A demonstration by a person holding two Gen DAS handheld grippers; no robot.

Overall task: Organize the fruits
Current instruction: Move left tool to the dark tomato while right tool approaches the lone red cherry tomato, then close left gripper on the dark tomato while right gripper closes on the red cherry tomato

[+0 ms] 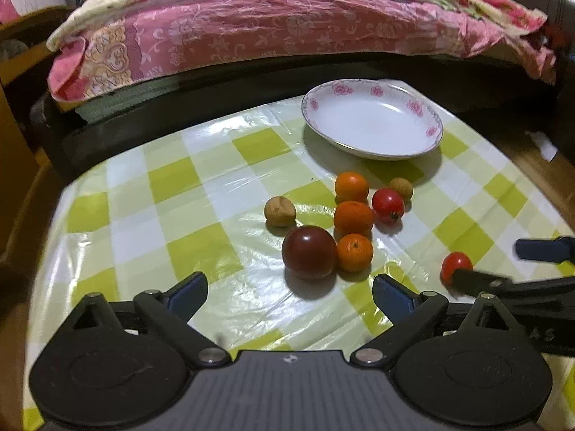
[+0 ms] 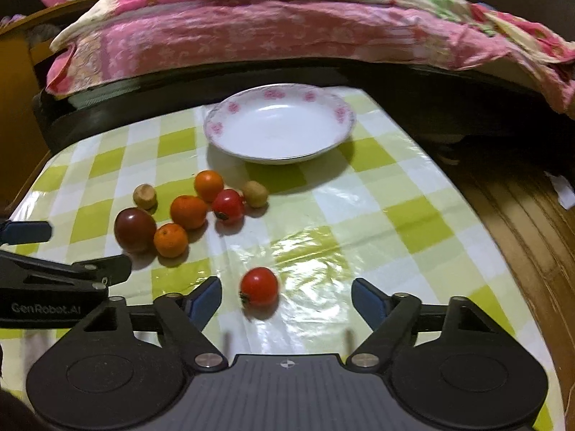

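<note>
- The right gripper (image 2: 285, 298) stands wide, jaws apart around a small red tomato (image 2: 259, 286) near the table's front edge, pads not touching it.
- The left gripper (image 1: 290, 292) is wide and holds nothing; its side reads "GenRobot.AI".
- More fruits (image 1: 354, 217) cluster mid-table.
- A flowered plate (image 1: 372, 122) sits bare at the far edge.

Glossy plastic tablecloth (image 2: 323, 248), glazed ceramic plate (image 2: 345, 122), crumpled cloth bedspread (image 2: 251, 32).
</note>
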